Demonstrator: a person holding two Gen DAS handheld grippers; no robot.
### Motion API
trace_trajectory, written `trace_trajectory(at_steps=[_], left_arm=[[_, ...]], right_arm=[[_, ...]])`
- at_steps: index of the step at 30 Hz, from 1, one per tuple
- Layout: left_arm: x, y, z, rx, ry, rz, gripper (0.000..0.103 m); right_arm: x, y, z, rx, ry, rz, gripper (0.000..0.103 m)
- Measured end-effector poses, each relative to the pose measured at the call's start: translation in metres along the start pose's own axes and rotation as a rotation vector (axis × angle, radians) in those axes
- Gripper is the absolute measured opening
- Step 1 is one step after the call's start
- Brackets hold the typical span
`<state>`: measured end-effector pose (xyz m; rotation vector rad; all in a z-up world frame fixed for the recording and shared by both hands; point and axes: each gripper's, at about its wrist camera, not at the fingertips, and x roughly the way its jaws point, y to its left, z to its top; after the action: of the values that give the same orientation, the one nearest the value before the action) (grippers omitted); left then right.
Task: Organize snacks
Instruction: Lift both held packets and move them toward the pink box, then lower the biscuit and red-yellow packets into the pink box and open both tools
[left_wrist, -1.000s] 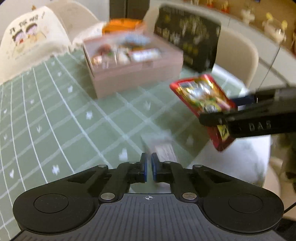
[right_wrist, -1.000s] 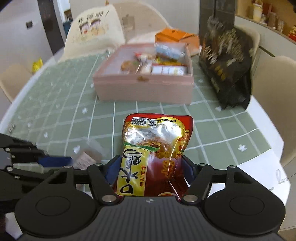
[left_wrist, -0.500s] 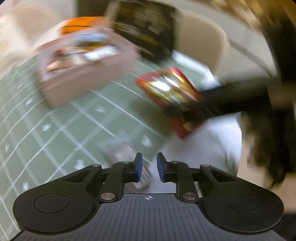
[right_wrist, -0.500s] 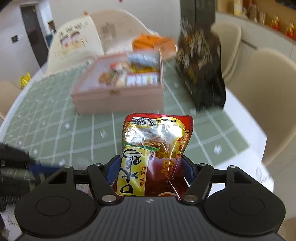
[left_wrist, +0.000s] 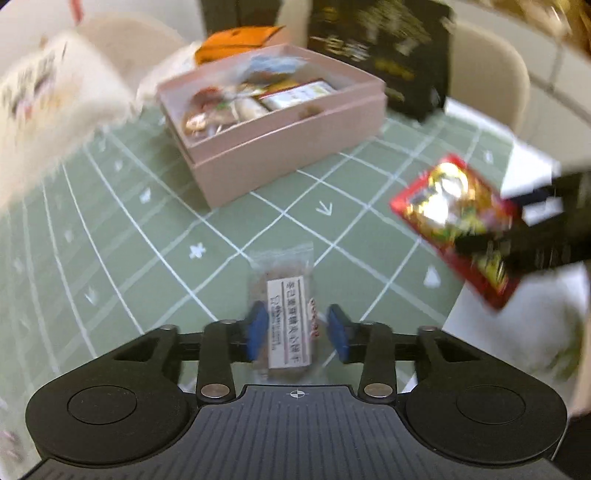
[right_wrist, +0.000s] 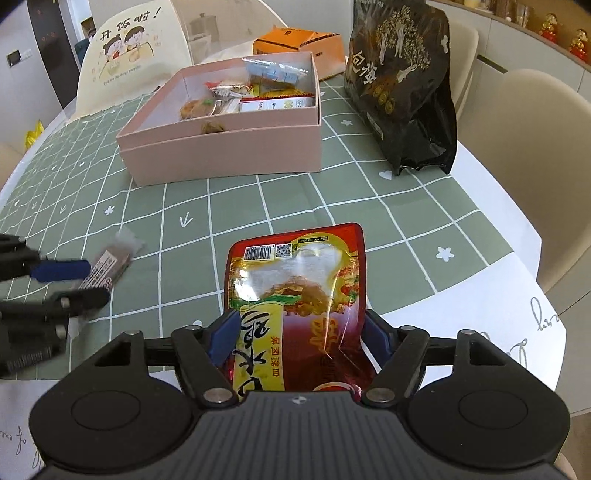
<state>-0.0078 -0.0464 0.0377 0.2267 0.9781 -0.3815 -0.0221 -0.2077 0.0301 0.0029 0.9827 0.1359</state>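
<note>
Green tablecloth (right_wrist: 280, 192) with a white grid and small white marks is spread over a round white table (right_wrist: 491, 295), and pale chairs (right_wrist: 532, 155) are set around it in a light room.

On the near part of the cloth a small clear-wrapped brown snack bar with a white label (left_wrist: 286, 314) is seen lying flat. The left gripper (left_wrist: 297, 328) is placed over it with a blue pad on each side; its jaws have just been opening, and the pads stand clear of the wrapper, so the bar is released. In the right wrist view the same bar (right_wrist: 110, 266) is seen at the left, partly covered by the left gripper (right_wrist: 75, 282).

A red and gold foil snack pouch (right_wrist: 295, 295) is grasped by the right gripper (right_wrist: 297, 341), whose jaws have just been widening; the left pad is pressed against the pouch's edge. The pouch (left_wrist: 458, 221) is held above the near right part of the table.

Farther off, an open pink cardboard box (right_wrist: 229, 151) holding assorted wrapped snacks is set on the cloth. A black printed bag (right_wrist: 402, 92) is stood upright to its right, and an orange carton (right_wrist: 299, 44) lies behind it. A chair-back cover with a cartoon print (right_wrist: 125, 48) is seen at the far left.
</note>
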Motion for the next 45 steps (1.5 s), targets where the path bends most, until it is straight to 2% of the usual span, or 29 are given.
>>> trace_trajectory(at_steps=[4,6,8,11,15,17,18,19,20,21,27,31,34,36,38,40,41,44,45], left_arm=[[0.013,0.009,0.010,-0.106,0.051,-0.085,0.086],[0.013,0.013,0.009,-0.141,0.044,-0.108,0.085],[0.012,0.013,0.008,-0.139,0.051,-0.083,0.084],[0.007,0.013,0.005,-0.138,0.061,-0.086,0.084],[0.004,0.017,0.004,-0.179,0.052,-0.100,0.085],[0.003,0.019,0.004,-0.205,0.045,-0.102,0.085],[0.003,0.018,0.006,-0.203,0.052,-0.096,0.083],[0.003,0.017,0.007,-0.193,0.055,-0.080,0.068],[0.002,0.016,0.008,-0.174,0.042,-0.046,0.047],[0.001,0.015,0.008,-0.160,0.038,-0.021,0.039],[-0.016,0.012,-0.005,-0.168,-0.023,-0.056,0.039],[-0.052,0.012,0.006,-0.169,-0.139,-0.073,0.039],[-0.087,0.023,0.035,-0.206,-0.265,-0.110,0.039],[-0.107,0.035,0.067,-0.219,-0.354,-0.121,0.039],[-0.114,0.055,0.102,-0.287,-0.417,-0.171,0.040],[-0.102,0.077,0.136,-0.348,-0.454,-0.208,0.050],[-0.086,0.085,0.149,-0.342,-0.459,-0.201,0.051],[-0.029,0.101,0.170,-0.330,-0.330,-0.117,0.045],[-0.019,0.106,0.167,-0.354,-0.318,-0.149,0.045]], right_arm=[[0.005,0.003,-0.002,-0.005,0.009,0.004,0.081],[0.006,0.008,-0.003,-0.019,0.003,-0.006,0.083],[0.008,0.014,-0.007,-0.056,-0.004,-0.023,0.086],[0.007,0.016,-0.010,-0.058,-0.018,-0.027,0.087],[0.006,0.016,-0.011,-0.053,-0.021,-0.028,0.087],[0.005,0.017,-0.011,-0.066,-0.020,-0.022,0.081],[0.004,0.017,-0.012,-0.071,-0.021,-0.015,0.079],[0.002,0.017,-0.011,-0.074,-0.021,-0.003,0.076],[0.001,0.018,-0.011,-0.078,-0.020,0.005,0.074],[0.001,0.018,-0.010,-0.085,-0.020,0.003,0.074],[-0.007,0.016,-0.009,-0.059,-0.024,0.034,0.069],[-0.021,0.006,-0.004,-0.012,-0.041,0.075,0.067],[-0.041,-0.002,0.008,0.014,-0.093,0.102,0.067],[-0.057,-0.005,0.020,0.019,-0.144,0.113,0.067],[-0.072,-0.005,0.035,0.009,-0.200,0.116,0.067],[-0.080,-0.001,0.050,-0.016,-0.244,0.113,0.067],[-0.082,0.003,0.058,-0.032,-0.260,0.106,0.067],[-0.077,0.012,0.074,-0.066,-0.272,0.085,0.068],[-0.074,0.014,0.079,-0.070,-0.260,0.077,0.068]])
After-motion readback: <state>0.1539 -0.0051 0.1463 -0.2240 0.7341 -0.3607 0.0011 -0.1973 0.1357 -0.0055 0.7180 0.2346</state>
